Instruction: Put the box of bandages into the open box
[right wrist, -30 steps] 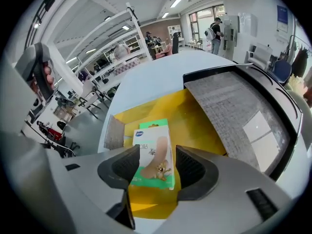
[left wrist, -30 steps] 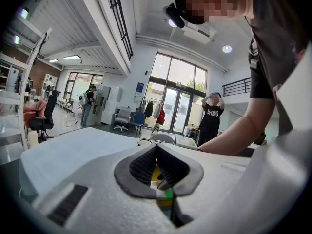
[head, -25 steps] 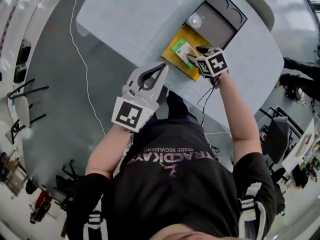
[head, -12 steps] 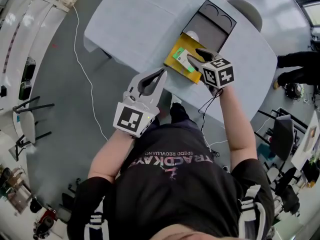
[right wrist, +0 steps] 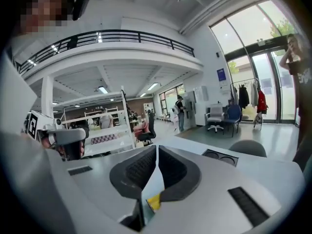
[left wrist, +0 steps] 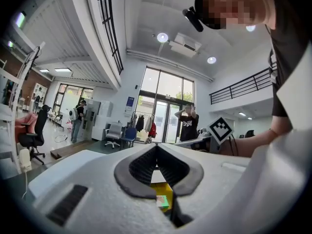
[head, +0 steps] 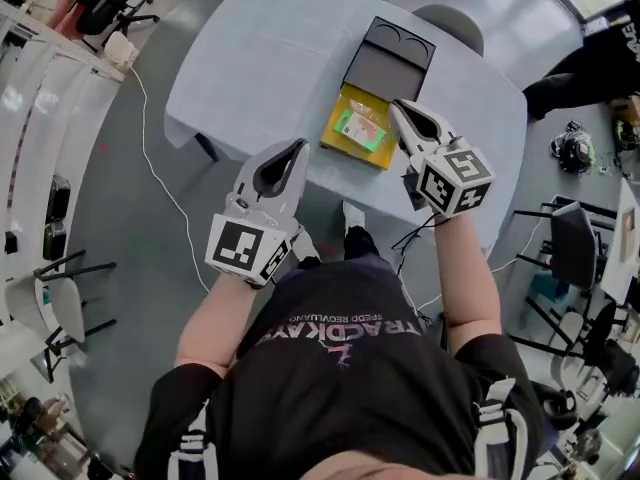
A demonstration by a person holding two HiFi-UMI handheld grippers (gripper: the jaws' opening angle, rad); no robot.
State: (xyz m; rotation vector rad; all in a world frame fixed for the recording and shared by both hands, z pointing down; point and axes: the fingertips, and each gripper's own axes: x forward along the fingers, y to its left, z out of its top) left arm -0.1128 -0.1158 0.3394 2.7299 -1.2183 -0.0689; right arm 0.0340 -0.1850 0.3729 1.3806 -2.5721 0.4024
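**Bandage box lying in the open box, both tongs clear of it**

From the head view I see the box of bandages, green and white, lying flat inside the yellow tray of the open box. The black lid is folded back on the far side. The open box sits near the front edge of the pale worktop.

My right tongs are just beside the tray's right edge, pointing away from me. In the right gripper view the jaws are closing, with only a thin slit between the ribbed pads. Nothing sits between them; I see just worktop and a sliver of yellow past the gap.

My left tongs are off to the left of the open box, over the worktop's front edge and apart from the tray. In the left gripper view the jaw tips meet and grip nothing. Through the opening beneath them I can make out the yellow tray and the green end of the bandage box.
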